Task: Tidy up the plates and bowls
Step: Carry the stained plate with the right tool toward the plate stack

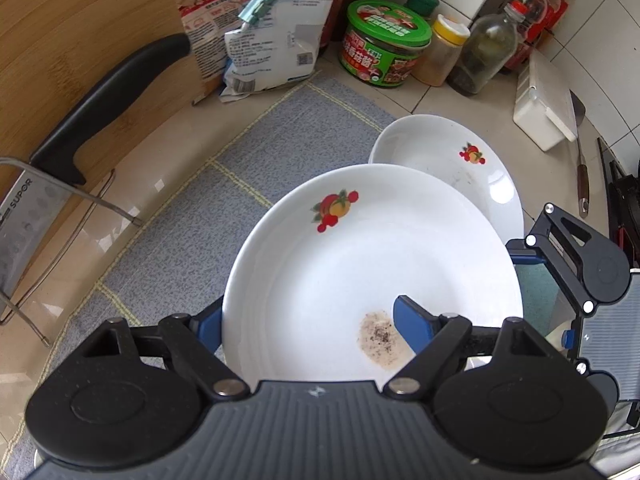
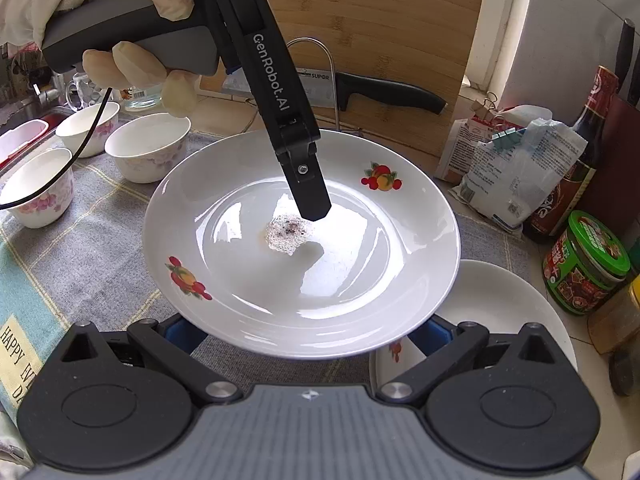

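Left wrist view: left gripper [image 1: 316,320] clamps the rim of a white plate [image 1: 360,264] w/ fruit decal; one blue finger [image 1: 412,326] lies on top inside the plate, the other sits under the rim at lower left. Plate fills centre of frame, greasy speckled stain [image 1: 380,338] near bottom centre. Behind it, centre right, a second white plate [image 1: 444,160] w/ same decal, partly overlapped by the held one. Both are over a grey-blue checked cloth [image 1: 200,216] on a beige tiled counter [image 1: 432,96]. Upper left: bamboo board [image 1: 80,40] upright, black-handled cleaver [image 1: 100,100] in a wire rack. Top centre: clipped food bags [image 1: 272,28], green-lidded tub [image 1: 384,44], spice jar, oil bottles. White box [image 1: 544,108] at right. Right gripper's body shows at right edge.

Right wrist view: right gripper [image 2: 312,332] has its jaws spread wide, blue pads either side beneath the plate's near rim; can't tell if they touch it. Plate sits centre frame, left gripper's black finger pressing into it from top. Gloved left hand [image 2: 120,20] at upper left. Three floral bowls [image 2: 148,146] at left on the cloth. Second plate at lower right, under the held one's edge. Board, cleaver, bags, soy bottle [image 2: 576,168] along top and right.
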Demonstrator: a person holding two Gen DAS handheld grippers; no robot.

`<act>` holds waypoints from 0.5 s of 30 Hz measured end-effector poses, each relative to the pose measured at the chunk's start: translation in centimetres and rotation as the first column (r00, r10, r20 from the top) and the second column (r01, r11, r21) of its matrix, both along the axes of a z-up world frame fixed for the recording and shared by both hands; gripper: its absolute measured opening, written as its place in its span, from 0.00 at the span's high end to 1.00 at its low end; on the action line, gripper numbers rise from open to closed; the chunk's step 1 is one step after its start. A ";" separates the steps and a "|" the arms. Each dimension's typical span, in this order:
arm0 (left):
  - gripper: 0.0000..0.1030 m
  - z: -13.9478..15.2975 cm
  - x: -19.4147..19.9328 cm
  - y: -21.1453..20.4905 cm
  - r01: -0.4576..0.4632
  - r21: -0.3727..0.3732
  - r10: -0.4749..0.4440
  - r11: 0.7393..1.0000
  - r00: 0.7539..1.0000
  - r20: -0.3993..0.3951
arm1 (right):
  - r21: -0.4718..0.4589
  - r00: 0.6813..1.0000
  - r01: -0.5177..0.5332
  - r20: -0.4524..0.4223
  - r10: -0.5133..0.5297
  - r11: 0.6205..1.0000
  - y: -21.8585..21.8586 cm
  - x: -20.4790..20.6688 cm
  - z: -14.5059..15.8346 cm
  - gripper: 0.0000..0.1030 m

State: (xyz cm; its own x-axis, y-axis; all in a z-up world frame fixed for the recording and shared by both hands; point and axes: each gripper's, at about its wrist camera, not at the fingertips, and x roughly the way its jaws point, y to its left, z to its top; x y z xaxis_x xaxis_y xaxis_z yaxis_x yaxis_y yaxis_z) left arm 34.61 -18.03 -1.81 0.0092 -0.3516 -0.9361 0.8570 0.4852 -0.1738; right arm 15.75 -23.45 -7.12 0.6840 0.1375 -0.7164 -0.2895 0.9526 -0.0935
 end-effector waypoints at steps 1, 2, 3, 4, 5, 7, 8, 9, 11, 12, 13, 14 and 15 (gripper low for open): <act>0.18 0.0 -0.1 -0.4 0.010 0.001 -0.010 1.000 1.000 0.000 | 0.001 1.000 0.009 0.001 -0.009 1.000 -0.2 -0.2 0.1 0.00; 0.18 -0.1 -0.3 -0.9 0.019 0.002 -0.019 1.000 1.000 0.001 | 0.001 1.000 0.017 0.002 -0.017 1.000 -0.5 -0.4 0.1 0.00; 0.18 -0.1 -0.4 -1.3 0.029 0.001 -0.029 1.000 1.000 0.001 | 0.000 1.000 0.025 0.003 -0.025 1.000 -0.7 -0.7 0.2 0.00; 0.18 -0.1 -0.5 -1.7 0.039 0.000 -0.039 0.999 0.999 0.001 | -0.001 0.999 0.037 0.004 -0.037 0.999 -0.9 -0.9 0.3 0.00; 0.18 -0.1 -0.7 -2.1 0.050 -0.002 -0.050 0.999 0.999 0.001 | -0.003 0.999 0.046 0.005 -0.046 0.999 -1.2 -1.2 0.3 0.00; 0.18 -0.1 -0.9 -3.0 0.068 -0.003 -0.068 0.998 0.998 0.000 | -0.005 0.998 0.067 0.006 -0.067 0.998 -1.6 -1.6 0.4 0.00; 0.18 -0.1 -1.1 -3.5 0.080 -0.003 -0.080 0.997 0.997 0.000 | -0.005 0.997 0.075 0.006 -0.075 0.997 -1.8 -1.7 0.4 0.00; 0.18 -0.2 -1.2 -4.0 0.089 -0.003 -0.089 0.996 0.996 -0.001 | -0.005 0.996 0.085 0.006 -0.085 0.996 -2.1 -1.9 0.4 0.00; 0.18 -0.1 -1.3 -5.1 0.109 -0.003 -0.109 0.994 0.994 -0.002 | -0.007 0.994 0.105 0.006 -0.105 0.994 -2.5 -2.2 0.4 0.00; 0.18 0.0 -1.4 -5.6 0.119 -0.004 -0.119 0.993 0.993 -0.003 | -0.008 0.993 0.116 0.006 -0.116 0.993 -2.8 -2.4 0.5 0.00; 0.18 0.0 -1.5 -6.1 0.128 -0.004 -0.128 0.992 0.992 -0.004 | -0.007 0.992 0.125 0.006 -0.125 0.992 -3.0 -2.6 0.5 0.00; 0.18 0.1 -1.7 -6.7 0.139 -0.003 -0.139 0.990 0.990 -0.004 | -0.007 0.991 0.137 0.006 -0.137 0.991 -3.3 -2.8 0.5 0.00; 0.18 0.1 -1.7 -7.2 0.148 -0.002 -0.148 0.989 0.989 -0.005 | -0.007 0.989 0.146 0.005 -0.146 0.989 -3.6 -3.0 0.4 0.00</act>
State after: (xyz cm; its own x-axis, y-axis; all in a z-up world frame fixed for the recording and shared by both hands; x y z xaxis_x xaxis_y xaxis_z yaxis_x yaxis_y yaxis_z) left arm 32.86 -25.25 -1.73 -0.0478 -0.3507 -0.9353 0.9186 0.3524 -0.1790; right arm 12.78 -27.02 -6.67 0.6993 0.0313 -0.7142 -0.1474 0.9839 -0.1012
